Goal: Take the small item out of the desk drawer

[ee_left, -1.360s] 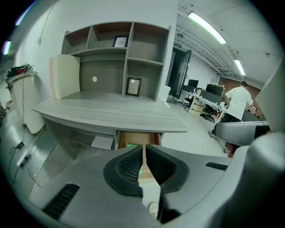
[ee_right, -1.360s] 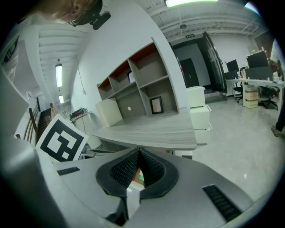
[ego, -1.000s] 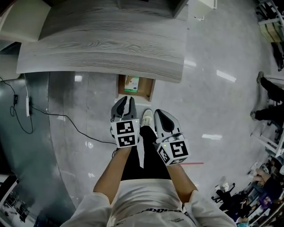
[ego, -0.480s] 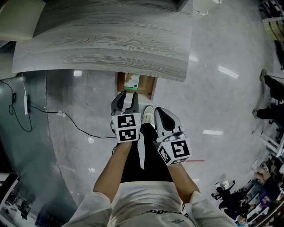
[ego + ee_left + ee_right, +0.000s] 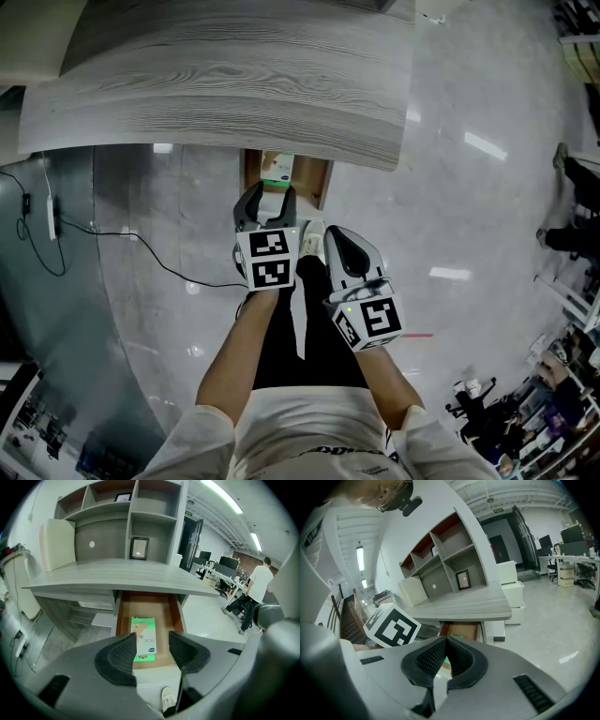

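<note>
The wooden desk drawer stands pulled out under the grey desktop. Inside lies a small green and white box, flat on the drawer bottom; in the head view the box shows just past the desk edge. My left gripper hovers in front of the drawer, short of the box, its jaws opening with nothing between them. In the head view the left gripper points at the drawer. My right gripper hangs beside it, tips together, empty; the head view shows that right gripper lower right of the drawer.
Shelves rise behind the desktop. A black cable runs over the glossy floor at left. A white shoe is below the grippers. A person walks at far right in the left gripper view.
My left gripper has moved forward toward the drawer and its jaws have spread apart. More of the drawer and box shows below the desk edge. The right gripper has hardly moved.
</note>
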`<state>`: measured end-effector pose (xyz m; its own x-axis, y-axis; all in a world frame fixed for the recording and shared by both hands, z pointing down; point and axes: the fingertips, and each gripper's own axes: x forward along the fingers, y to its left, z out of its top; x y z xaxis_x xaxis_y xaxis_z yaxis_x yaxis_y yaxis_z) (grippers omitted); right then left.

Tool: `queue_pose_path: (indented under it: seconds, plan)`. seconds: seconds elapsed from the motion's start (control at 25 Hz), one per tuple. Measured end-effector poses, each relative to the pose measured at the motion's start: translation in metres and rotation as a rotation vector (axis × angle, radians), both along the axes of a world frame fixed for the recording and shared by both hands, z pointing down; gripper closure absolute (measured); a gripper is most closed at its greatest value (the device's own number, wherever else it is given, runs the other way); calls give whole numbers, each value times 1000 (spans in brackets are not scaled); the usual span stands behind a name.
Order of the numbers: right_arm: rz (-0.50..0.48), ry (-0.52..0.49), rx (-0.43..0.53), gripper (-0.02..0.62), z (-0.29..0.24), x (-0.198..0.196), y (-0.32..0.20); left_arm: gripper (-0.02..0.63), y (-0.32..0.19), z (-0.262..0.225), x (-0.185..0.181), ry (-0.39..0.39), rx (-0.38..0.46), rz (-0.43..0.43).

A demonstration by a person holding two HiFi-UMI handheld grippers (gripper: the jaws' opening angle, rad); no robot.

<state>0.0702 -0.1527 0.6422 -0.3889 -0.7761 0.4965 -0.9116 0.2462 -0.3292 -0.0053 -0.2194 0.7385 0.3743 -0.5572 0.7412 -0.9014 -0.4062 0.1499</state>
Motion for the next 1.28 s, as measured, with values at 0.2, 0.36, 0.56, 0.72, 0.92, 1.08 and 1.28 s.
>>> queue_pose_path:
  seconds: [0.2,0.36,0.56,0.72,0.92,1.08,1.28]
  plan:
    - [2,5,-9,565,8,6,1,360,-5,14,3,-16,-27,10]
    - [-2,4,-20,565,13,7,1,334,-5,30,3,-25,-51,-4]
    - [-5,0,-31,565,19,8,1,303,-11,40,6,-38,-73,-1]
    - [-11,-3,-39,565,25,9,1,269,-19,48,9,-55,-88,0]
    - [-11,-5,-51,565,32,11,1,253,-28,56,13,-77,-90,7]
    - [-14,-9,-62,565,36,12,-1,245,-34,64,14,-106,-100,15]
    - [-17,-7,-66,565,38,13,-3,245,-44,74,16,-125,-122,11]
